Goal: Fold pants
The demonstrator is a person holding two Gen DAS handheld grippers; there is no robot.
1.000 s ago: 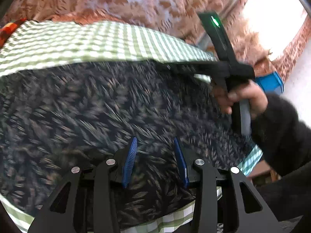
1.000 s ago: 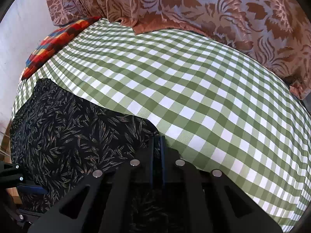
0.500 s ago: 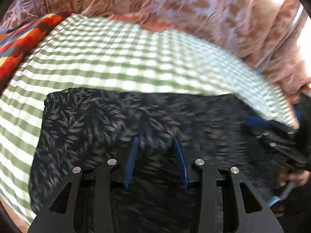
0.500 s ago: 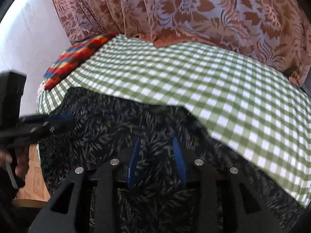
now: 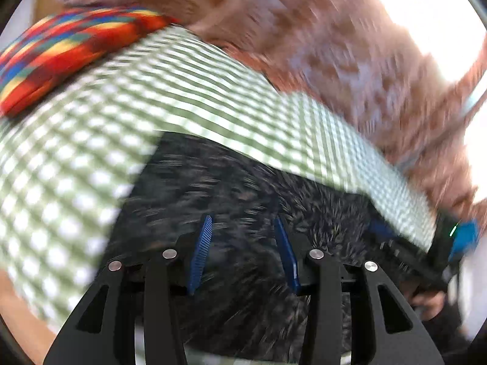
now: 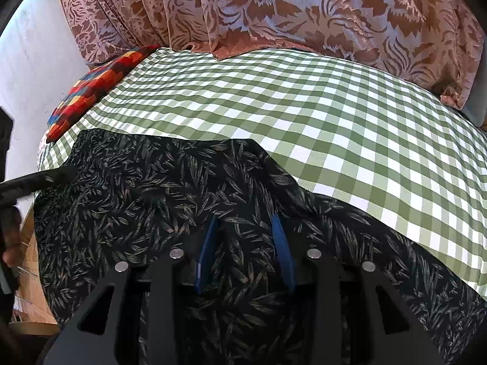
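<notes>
The pants (image 6: 146, 206) are dark with a leaf print and lie folded flat on a green checked sheet (image 6: 304, 115). My right gripper (image 6: 245, 222) is open and empty, hovering over the pants near their right part. My left gripper (image 5: 242, 222) is open and empty over the pants (image 5: 213, 182) in its blurred view. The left gripper also shows at the left edge of the right wrist view (image 6: 39, 179). The right gripper shows at the right of the left wrist view (image 5: 404, 246).
A multicoloured patchwork pillow (image 6: 91, 88) lies at the far left of the bed. Brown floral curtains (image 6: 304, 9) hang behind the bed. A white wall (image 6: 30, 60) is on the left. Wooden floor (image 6: 30, 258) shows at the lower left.
My right gripper has opened and let go of the pants, then pulled back. My left gripper has swung left and back, staying open. The pants now lie flat.
</notes>
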